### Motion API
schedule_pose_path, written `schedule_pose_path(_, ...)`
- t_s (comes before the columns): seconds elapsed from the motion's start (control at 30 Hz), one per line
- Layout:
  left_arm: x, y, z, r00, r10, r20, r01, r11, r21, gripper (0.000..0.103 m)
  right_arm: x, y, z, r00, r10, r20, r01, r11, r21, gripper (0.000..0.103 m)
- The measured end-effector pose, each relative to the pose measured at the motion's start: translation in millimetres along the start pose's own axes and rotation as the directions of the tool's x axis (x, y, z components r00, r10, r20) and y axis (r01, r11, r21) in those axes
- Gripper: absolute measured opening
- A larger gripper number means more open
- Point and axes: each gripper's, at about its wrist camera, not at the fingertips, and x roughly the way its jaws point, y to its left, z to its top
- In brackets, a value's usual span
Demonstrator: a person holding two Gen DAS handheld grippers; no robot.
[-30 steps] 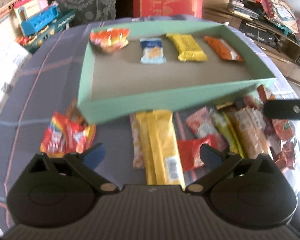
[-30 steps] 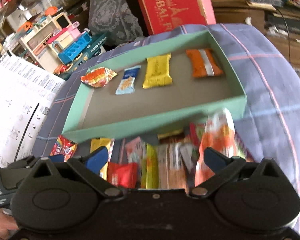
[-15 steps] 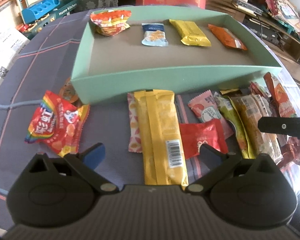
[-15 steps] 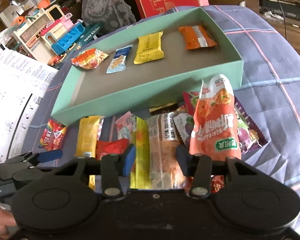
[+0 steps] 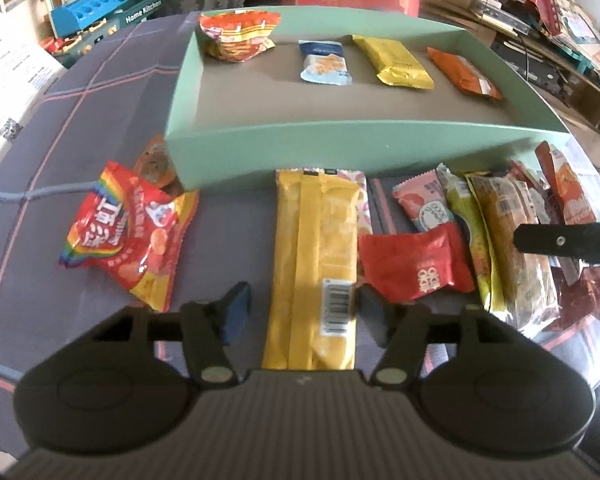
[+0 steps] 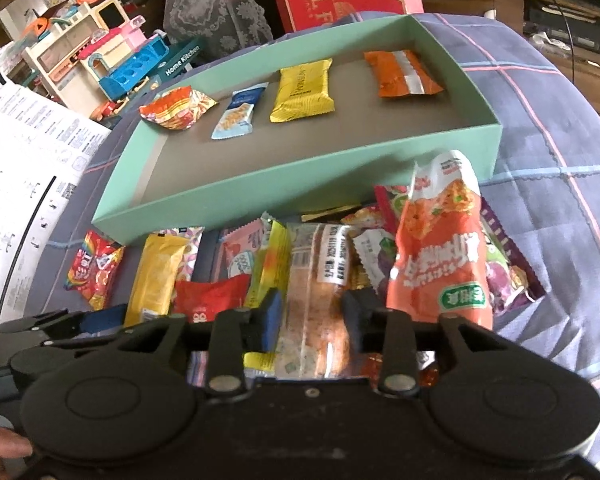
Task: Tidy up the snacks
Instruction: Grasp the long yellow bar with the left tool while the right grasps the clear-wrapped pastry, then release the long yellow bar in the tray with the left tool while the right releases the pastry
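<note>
Both pairs of jaws have just been closing. The left gripper [image 5: 298,314] straddles the near end of the long yellow bar [image 5: 316,264]; its right pad meets the wrapper edge, its left pad stands just clear, so nothing is gripped yet. The right gripper [image 6: 311,322] looks clamped across the clear-wrapped bread stick [image 6: 314,300], both pads against its sides.

The green box [image 5: 340,148] is the largest thing: one stiff shallow tray on the purple cloth, holding four packets in a row along its far wall.

The yellow bar lies just before the box's near wall. It probably is light, fairly stiff lengthwise and slick; pinching it across the width at the near end suits it. The bread stick, in the loose pile to the right, looks soft and crushable, so a gentle hold is wise.

Loose beside them lie one rainbow candy bag [image 5: 120,240] and one small red sachet [image 5: 416,264].
</note>
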Motion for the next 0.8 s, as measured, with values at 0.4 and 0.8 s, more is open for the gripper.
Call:
schedule_pose_path(0.4, 5, -13, 0, 1.0, 0.015, 0.021, -0.016, 0.998, 0.062, 0.043, 17, 4, -4, 0.999, -0.032, 0.007, 0.032, 0.998, -0.047, 0.037)
schedule_pose_path(0.8, -27, -3, -2, 0.999, -0.026, 0.046, 0.024, 0.999, 0.04, 0.035, -3, 5, -6, 0.999, 0.054, 0.005, -0.054, 0.998, -0.041, 0.035)
